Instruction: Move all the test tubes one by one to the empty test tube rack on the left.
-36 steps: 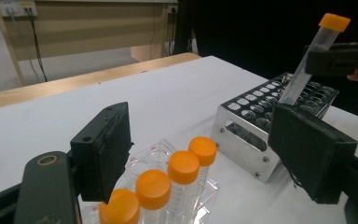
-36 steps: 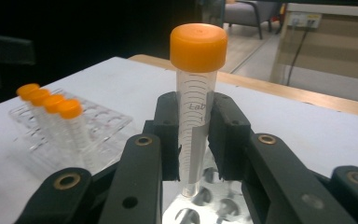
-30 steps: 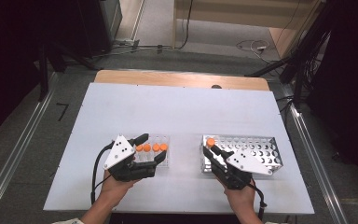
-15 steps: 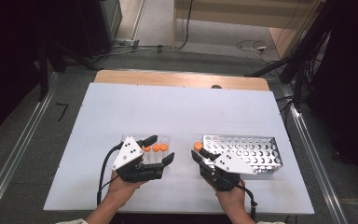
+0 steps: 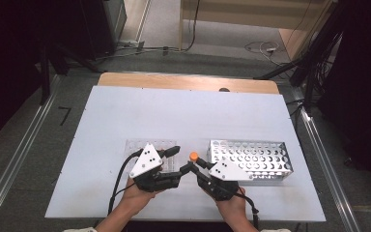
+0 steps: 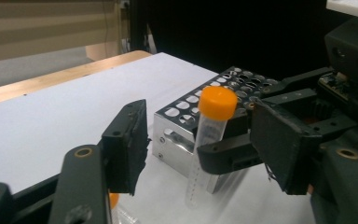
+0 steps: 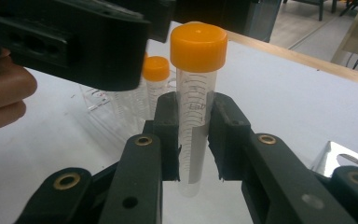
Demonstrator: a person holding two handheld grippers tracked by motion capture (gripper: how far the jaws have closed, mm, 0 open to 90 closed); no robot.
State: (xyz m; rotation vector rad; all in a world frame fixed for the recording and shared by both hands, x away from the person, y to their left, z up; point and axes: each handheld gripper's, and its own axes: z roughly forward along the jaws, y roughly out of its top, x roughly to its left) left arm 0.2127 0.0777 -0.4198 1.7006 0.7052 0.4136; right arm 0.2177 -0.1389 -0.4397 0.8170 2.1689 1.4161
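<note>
My right gripper (image 5: 194,164) (image 7: 195,116) is shut on a clear tube with an orange cap (image 5: 193,156) (image 7: 196,79) and holds it upright above the white table (image 5: 183,111), between the two racks. My left gripper (image 5: 181,160) (image 6: 205,140) reaches in from the left, and its jaws have just been closing. The tube (image 6: 212,130) stands between them with a gap on each side, so its pads do not press on it.
A clear rack (image 5: 140,145) (image 7: 107,102) holding orange-capped tubes (image 7: 156,70) sits by the left hand. A perforated metal rack (image 5: 251,157) (image 6: 186,107) lies to the right. A wooden strip (image 5: 188,82) runs along the table's far edge.
Both grippers have moved toward the middle. The right one carried the tube leftward from the metal rack. The left one left the clear rack and narrowed its jaws around the tube.
</note>
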